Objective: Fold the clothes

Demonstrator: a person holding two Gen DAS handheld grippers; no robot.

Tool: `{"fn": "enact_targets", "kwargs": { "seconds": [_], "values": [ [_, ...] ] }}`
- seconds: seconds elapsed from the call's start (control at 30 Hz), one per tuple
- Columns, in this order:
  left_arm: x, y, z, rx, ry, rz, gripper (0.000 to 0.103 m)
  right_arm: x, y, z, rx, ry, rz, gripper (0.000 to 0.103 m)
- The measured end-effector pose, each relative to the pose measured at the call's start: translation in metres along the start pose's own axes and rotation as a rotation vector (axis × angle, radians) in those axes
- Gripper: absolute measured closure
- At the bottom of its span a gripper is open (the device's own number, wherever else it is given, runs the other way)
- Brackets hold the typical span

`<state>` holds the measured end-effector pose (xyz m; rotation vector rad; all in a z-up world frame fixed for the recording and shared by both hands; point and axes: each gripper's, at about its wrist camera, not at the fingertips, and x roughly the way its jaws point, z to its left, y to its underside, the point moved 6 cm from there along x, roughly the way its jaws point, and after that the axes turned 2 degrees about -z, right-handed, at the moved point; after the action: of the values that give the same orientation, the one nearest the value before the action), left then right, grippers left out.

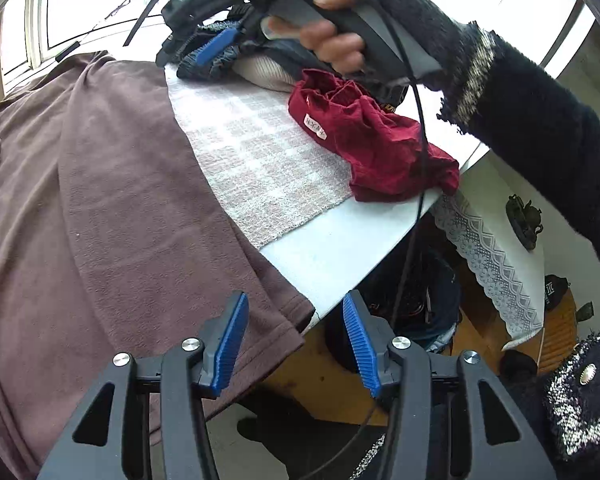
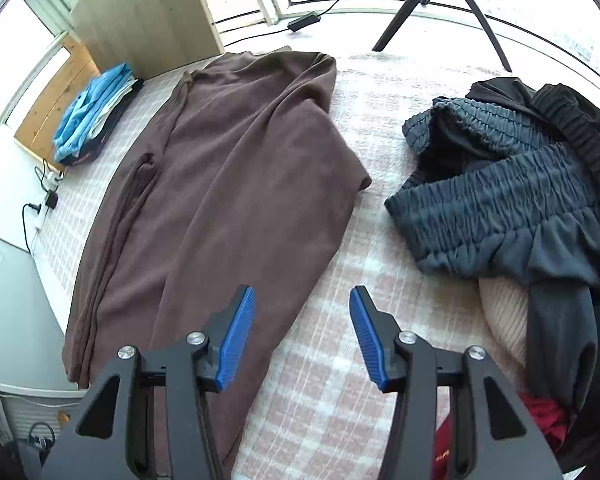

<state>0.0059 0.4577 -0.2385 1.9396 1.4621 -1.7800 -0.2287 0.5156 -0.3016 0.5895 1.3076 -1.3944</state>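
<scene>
The brown garment (image 2: 220, 184) lies lengthwise, partly doubled over, on the table (image 1: 332, 256), within reach of both the left gripper (image 1: 296, 340) and the right gripper (image 2: 302, 332), whose fingers gape apart holding nothing, while unsorted clothes (image 2: 512, 184) wait at right of the frame.

White table (image 1: 332, 256), pink-and-white checked towel (image 2: 380, 280) spread over its top, brown garment (image 2: 228, 200) flat on towel, hem overhanging the edge, pile of dark clothes (image 2: 512, 200) beside it, crumpled red garment (image 1: 380, 148) near the edge
</scene>
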Motion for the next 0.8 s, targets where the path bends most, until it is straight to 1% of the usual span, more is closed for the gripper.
{"fn": "enact_targets", "kwargs": {
  "seconds": [0.1, 0.17, 0.2, 0.23, 0.3, 0.37, 0.47, 0.5, 0.53, 0.57, 0.6, 0.67, 0.73, 0.8],
  "values": [
    [0.017, 0.001, 0.001, -0.007, -0.034, 0.033, 0.057, 0.018, -0.019, -0.013, 0.040, 0.011, 0.009, 0.054],
    [0.017, 0.003, 0.006, -0.019, -0.029, 0.025, 0.064, 0.030, -0.032, -0.022, 0.066, 0.018, 0.016, 0.054],
    [0.016, 0.004, 0.008, -0.026, -0.025, 0.019, 0.074, 0.036, -0.034, -0.024, 0.072, 0.012, 0.023, 0.054],
    [0.015, 0.005, 0.011, -0.033, -0.021, 0.014, 0.087, 0.043, -0.036, -0.025, 0.077, 0.007, 0.031, 0.054],
    [0.011, 0.007, 0.020, -0.097, 0.031, 0.008, 0.098, 0.051, -0.037, -0.025, 0.075, 0.009, 0.040, 0.054],
    [0.004, 0.007, 0.027, -0.150, 0.065, -0.012, 0.100, 0.058, -0.040, -0.024, 0.067, 0.012, 0.041, 0.053],
    [-0.011, 0.005, 0.034, -0.200, 0.094, -0.061, 0.100, 0.064, -0.046, -0.018, 0.077, -0.032, 0.047, 0.053],
    [-0.018, 0.004, 0.037, -0.218, 0.105, -0.079, 0.100, 0.064, -0.047, -0.016, 0.080, -0.045, 0.050, 0.062],
    [-0.024, 0.003, 0.040, -0.237, 0.116, -0.097, 0.100, 0.064, -0.048, -0.014, 0.083, -0.057, 0.052, 0.089],
    [-0.032, 0.003, 0.043, -0.256, 0.126, -0.117, 0.100, 0.064, -0.049, -0.013, 0.086, -0.066, 0.055, 0.097],
    [-0.042, 0.005, 0.046, -0.279, 0.140, -0.141, 0.100, 0.061, -0.050, -0.012, 0.093, -0.054, 0.055, 0.097],
    [-0.062, 0.009, 0.054, -0.332, 0.173, -0.193, 0.100, 0.044, -0.054, -0.006, 0.098, -0.062, 0.037, 0.097],
    [-0.083, 0.019, 0.068, -0.392, 0.183, -0.248, 0.100, 0.020, -0.063, 0.007, 0.080, -0.096, -0.002, 0.097],
    [-0.105, 0.033, 0.087, -0.470, 0.180, -0.306, 0.100, 0.011, -0.075, 0.031, 0.034, -0.088, -0.010, 0.099]
  ]
}}
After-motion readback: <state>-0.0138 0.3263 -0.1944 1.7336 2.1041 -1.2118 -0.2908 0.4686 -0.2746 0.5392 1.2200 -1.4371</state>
